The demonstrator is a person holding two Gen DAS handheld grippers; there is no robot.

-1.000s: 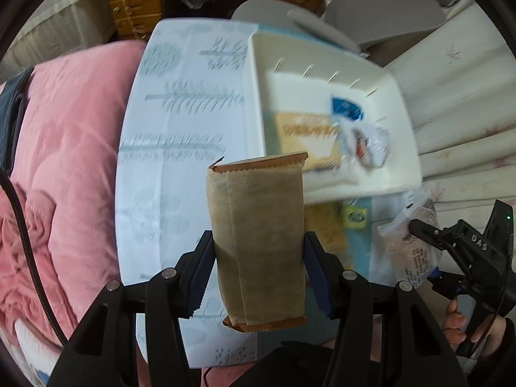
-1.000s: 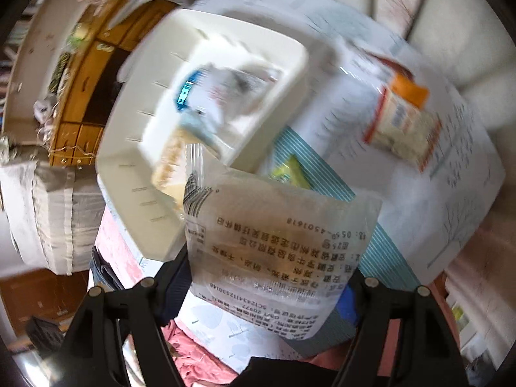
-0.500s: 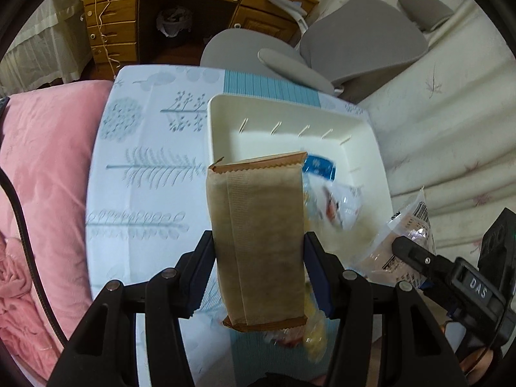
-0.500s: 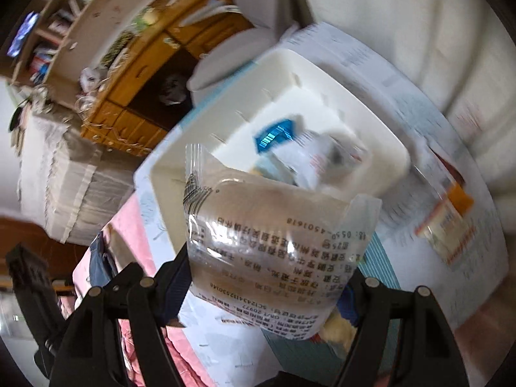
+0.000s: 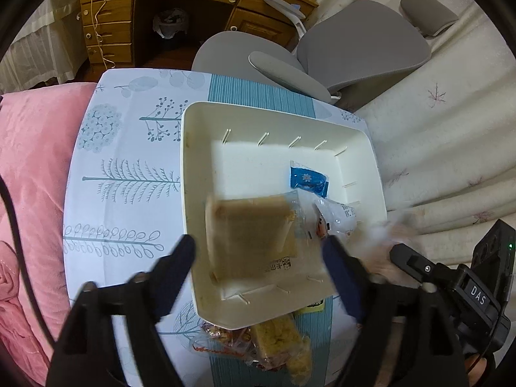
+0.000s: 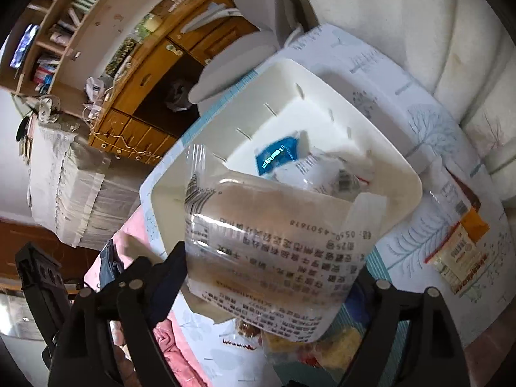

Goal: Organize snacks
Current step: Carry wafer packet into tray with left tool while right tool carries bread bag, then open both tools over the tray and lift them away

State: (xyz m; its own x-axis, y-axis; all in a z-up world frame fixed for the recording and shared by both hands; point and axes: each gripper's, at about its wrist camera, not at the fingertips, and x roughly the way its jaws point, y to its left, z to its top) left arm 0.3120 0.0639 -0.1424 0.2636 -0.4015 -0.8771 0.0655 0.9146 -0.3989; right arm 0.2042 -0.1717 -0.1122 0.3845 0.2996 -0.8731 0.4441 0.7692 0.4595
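My left gripper (image 5: 259, 248) hangs over the white bin (image 5: 200, 148), and its jaws are opening wide. The brown packet (image 5: 251, 235) is free of the pads and shows blurred inside the bin, above a blue packet (image 5: 308, 179) and a clear wrapper (image 5: 335, 216). My right gripper (image 6: 271, 264) holds a clear printed snack packet (image 6: 277, 245) over the bin's (image 6: 403, 174) near edge. Its jaws are opening, and the packet still spans the fingers. The right gripper (image 5: 406, 258) also appears at the right of the left wrist view.
Loose snacks lie on the patterned tablecloth (image 5: 122, 193) near the bin: a yellow bar (image 5: 283, 338), a red-printed packet (image 5: 222, 338) and an orange packet (image 6: 461, 251). A pink blanket (image 5: 32, 161) lies left, a grey chair (image 5: 354, 42) and a wooden desk (image 5: 161, 0) beyond.
The left jaws have spread and let go of the brown packet, which has dropped into the bin. Both grippers have moved over the bin. The right packet has tilted slightly.
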